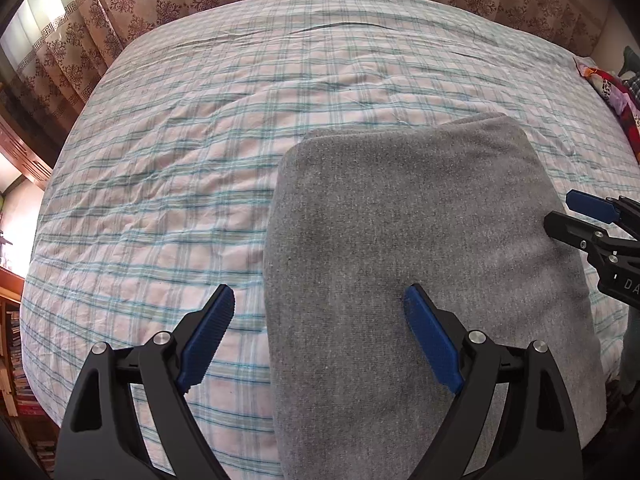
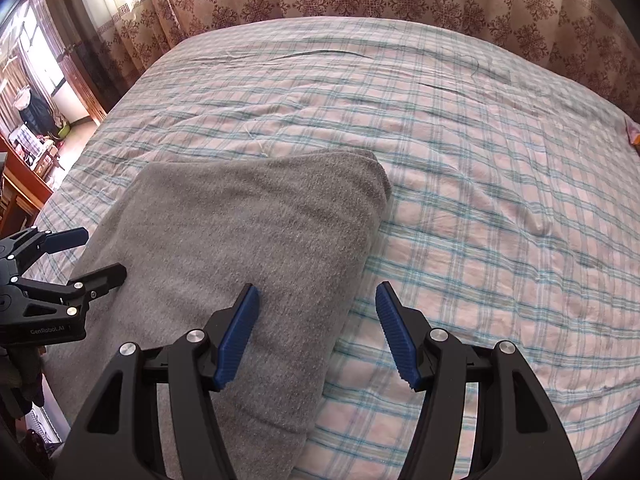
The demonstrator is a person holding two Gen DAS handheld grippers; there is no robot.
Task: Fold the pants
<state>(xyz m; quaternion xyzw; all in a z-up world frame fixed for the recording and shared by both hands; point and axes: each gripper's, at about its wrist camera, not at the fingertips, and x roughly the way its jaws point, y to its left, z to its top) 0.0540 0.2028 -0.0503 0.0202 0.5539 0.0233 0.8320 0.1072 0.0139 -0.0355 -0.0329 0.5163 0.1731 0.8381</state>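
Straddling the grey folded pants (image 1: 424,264) on the plaid bedsheet (image 1: 168,184), both hand-held grippers gape, released.

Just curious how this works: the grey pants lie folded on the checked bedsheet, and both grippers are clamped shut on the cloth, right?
Not quite. The grey pants do lie folded on the checked bedsheet, but neither gripper is clamped. The left gripper and the right gripper both stand open, each straddling a side edge of the pants. Each wrist view shows it.

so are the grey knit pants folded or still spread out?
Folded. The grey knit pants lie as a compact thick rectangle with a rounded doubled edge on the plaid bedsheet; no separate legs show.
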